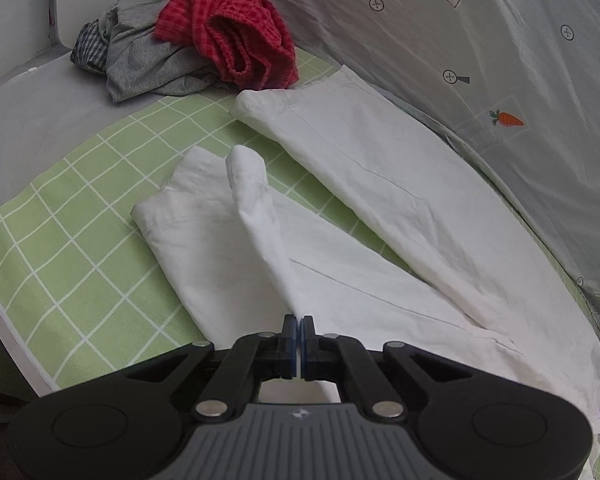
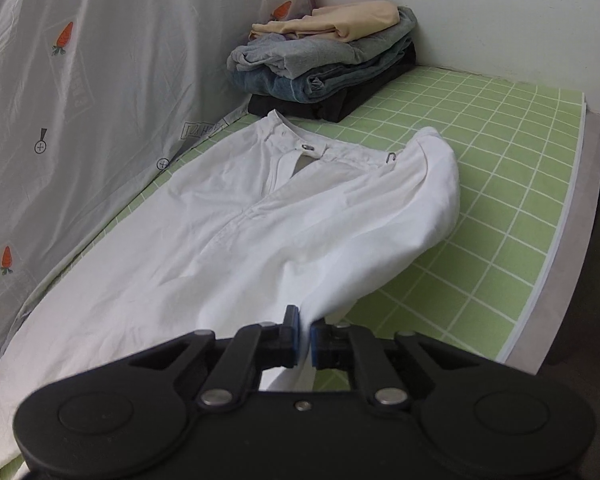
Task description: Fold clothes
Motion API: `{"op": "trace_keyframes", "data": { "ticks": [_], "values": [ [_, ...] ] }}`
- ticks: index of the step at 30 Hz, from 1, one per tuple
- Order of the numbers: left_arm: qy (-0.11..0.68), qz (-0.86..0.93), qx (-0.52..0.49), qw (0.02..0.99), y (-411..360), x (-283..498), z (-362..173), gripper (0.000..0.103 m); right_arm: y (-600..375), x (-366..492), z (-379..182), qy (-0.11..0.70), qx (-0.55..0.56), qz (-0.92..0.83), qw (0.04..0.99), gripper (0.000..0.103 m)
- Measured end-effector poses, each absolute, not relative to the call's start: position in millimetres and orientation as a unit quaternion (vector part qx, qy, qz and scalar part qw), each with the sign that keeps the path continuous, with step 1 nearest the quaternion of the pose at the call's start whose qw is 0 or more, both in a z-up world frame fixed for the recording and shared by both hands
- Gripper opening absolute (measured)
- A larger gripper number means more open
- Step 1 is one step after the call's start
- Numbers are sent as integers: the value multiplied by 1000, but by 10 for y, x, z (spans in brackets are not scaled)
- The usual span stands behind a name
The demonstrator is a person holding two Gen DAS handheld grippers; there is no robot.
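Note:
White trousers [image 1: 400,200] lie spread on a green checked mat [image 1: 72,240], their two legs pointing away in the left wrist view. My left gripper [image 1: 299,326] is shut on the near edge of the near leg, lifting a ridge of cloth. In the right wrist view the trousers [image 2: 220,216] show their waistband and open fly at the far end. My right gripper [image 2: 305,324] is shut on the trousers' near side edge, pulled up from the mat [image 2: 500,200].
A pile of unfolded clothes, red checked [image 1: 236,36] and grey [image 1: 140,60], lies at the far left. A stack of folded clothes [image 2: 328,64] stands in the far corner. A grey printed sheet [image 1: 480,60] hangs along the far side.

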State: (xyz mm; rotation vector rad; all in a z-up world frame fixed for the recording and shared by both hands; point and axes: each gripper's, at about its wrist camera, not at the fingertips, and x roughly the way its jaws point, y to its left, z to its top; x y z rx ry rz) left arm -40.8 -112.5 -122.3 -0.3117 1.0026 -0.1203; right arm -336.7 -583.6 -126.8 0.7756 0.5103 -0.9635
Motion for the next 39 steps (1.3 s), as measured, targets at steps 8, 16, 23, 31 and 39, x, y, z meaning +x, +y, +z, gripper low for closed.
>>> {"op": "trace_keyframes", "data": {
  "ticks": [8,16,23,31,39],
  "values": [
    [402,-70,-156,899,-1336,33,-694,1,-6089,-2984,-914,166,345,-391,837,5],
    [384,-45,-138,912,-1686,549,-806,1,-6397,-2369,-961,145,350,-366,850,5],
    [335,-24,-106,936,-2199,1177,-711,1,-6777,-1493,-759,116,351,-347,862,3],
    [361,-24,-69,930,-2833,2168,-1179,1,-7197,-365,-1167,183,312,-368,857,3],
    [326,-45,-62,942,-3205,2868,-1298,1,-7514,275,-1293,165,282,-370,869,3]
  ]
}}
